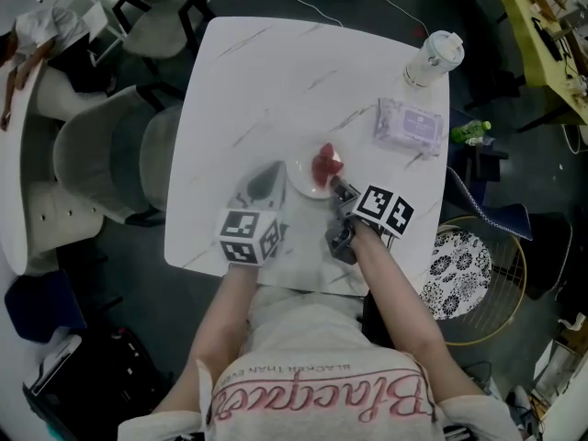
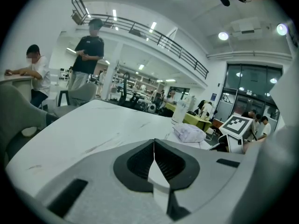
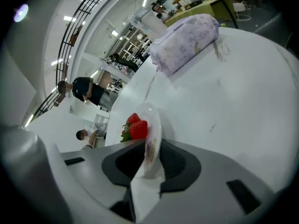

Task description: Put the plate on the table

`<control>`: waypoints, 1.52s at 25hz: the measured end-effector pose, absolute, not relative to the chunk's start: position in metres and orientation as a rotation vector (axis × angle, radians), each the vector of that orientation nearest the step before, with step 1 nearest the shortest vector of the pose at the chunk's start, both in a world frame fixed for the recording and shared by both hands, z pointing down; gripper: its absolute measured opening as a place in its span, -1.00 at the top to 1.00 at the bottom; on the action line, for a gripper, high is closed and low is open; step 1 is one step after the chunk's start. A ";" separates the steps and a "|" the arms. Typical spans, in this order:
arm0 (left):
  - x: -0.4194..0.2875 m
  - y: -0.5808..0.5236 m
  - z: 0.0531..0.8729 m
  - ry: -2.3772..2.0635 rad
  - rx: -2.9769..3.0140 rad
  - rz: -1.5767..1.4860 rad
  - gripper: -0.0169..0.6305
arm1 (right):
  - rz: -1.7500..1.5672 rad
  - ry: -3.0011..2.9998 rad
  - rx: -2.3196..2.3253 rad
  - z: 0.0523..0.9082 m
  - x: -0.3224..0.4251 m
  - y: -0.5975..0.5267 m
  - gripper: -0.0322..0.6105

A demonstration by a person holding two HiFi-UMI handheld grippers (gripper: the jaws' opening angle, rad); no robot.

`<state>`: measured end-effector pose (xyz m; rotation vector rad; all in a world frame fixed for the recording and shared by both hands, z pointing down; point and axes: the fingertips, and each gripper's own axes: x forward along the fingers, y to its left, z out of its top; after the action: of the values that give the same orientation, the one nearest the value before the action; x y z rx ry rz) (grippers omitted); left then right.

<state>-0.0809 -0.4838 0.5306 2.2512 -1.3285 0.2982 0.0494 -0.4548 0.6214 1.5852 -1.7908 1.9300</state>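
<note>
A small clear plate (image 1: pixel 310 176) with red strawberries (image 1: pixel 325 163) lies on the white marble table (image 1: pixel 276 81), near its front edge. My right gripper (image 1: pixel 338 189) reaches it from the near side. In the right gripper view the plate's rim (image 3: pixel 152 139) stands between the jaws of the right gripper (image 3: pixel 150 160), which are slightly apart and open; the strawberries (image 3: pixel 136 127) lie just beyond. My left gripper (image 1: pixel 266 180) rests on the table left of the plate. Its jaws (image 2: pixel 154 157) meet, shut on nothing.
A purple tissue pack (image 1: pixel 408 124) and a lidded cup (image 1: pixel 434 59) sit at the table's far right. Grey chairs (image 1: pixel 101 154) stand to the left, and a wire basket (image 1: pixel 478 274) on the floor to the right. A person (image 2: pixel 86 55) stands beyond the table.
</note>
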 end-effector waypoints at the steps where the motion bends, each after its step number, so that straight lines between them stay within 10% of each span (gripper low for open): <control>1: -0.081 -0.483 0.530 -1.330 2.252 0.298 0.94 | 1.896 -1.804 1.585 0.620 0.050 -0.454 0.60; 11: -0.073 -0.464 0.517 -1.344 2.274 0.277 0.94 | 1.759 -1.893 1.618 0.598 0.063 -0.446 0.24; 18: -0.063 -0.438 0.499 -1.371 2.301 0.243 0.94 | 1.813 -2.098 1.548 0.554 0.060 -0.423 0.83; 38: -0.030 -0.333 0.416 -1.450 2.463 0.124 0.94 | 1.498 -2.617 1.302 0.429 0.066 -0.322 0.89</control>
<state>-0.0304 -0.3334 0.4158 2.4632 -1.4499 0.1243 0.0663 -0.3223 0.4290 1.3018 -2.6165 1.4985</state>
